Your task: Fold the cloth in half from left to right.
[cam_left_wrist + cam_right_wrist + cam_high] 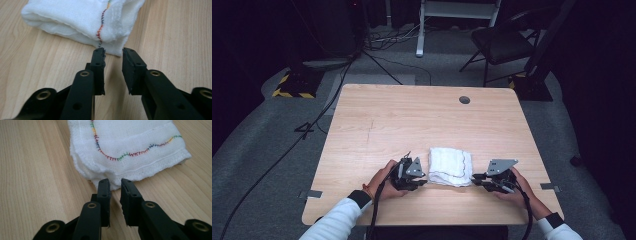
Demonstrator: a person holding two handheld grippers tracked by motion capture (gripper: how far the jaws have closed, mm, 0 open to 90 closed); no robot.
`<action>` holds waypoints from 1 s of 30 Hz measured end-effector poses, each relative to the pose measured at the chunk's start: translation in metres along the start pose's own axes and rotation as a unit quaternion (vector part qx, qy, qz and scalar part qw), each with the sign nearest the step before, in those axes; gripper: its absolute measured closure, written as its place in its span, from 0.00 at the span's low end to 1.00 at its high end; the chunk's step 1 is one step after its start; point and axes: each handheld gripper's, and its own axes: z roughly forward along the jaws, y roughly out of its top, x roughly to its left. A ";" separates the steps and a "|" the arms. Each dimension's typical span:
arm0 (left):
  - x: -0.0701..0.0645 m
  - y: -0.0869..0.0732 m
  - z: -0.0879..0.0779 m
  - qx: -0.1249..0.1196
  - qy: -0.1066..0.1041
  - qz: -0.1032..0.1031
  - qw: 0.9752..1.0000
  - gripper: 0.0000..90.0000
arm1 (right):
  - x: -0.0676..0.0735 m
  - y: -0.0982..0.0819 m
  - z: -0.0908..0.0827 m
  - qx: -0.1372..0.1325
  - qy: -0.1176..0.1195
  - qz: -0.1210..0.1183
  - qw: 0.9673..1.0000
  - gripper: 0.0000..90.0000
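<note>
White folded gauzy cloth [451, 166], wooden table [412, 115]

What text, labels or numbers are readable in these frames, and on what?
None readable.
Cloth: no text, just a wavy line of multicoloured stitching.
Table: plain wood grain, no marks.
Left tongs and right tongs: black, no lettering.
Yellow-black striped base on the floor: warning stripes, no words.

Folded cloth [451, 166] on table [412, 120] — between left tool [424, 181] and right tool [476, 178]
</note>
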 end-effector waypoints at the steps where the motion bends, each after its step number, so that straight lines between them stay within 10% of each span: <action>1: 0.000 0.000 -0.002 -0.002 0.001 -0.001 1.000 0.78 | 0.000 0.001 -0.001 -0.003 -0.001 0.000 1.000 0.84; 30: 0.012 -0.003 -0.034 -0.010 0.086 -0.049 0.995 0.28 | -0.011 0.017 -0.026 -0.009 -0.103 0.011 0.995 0.39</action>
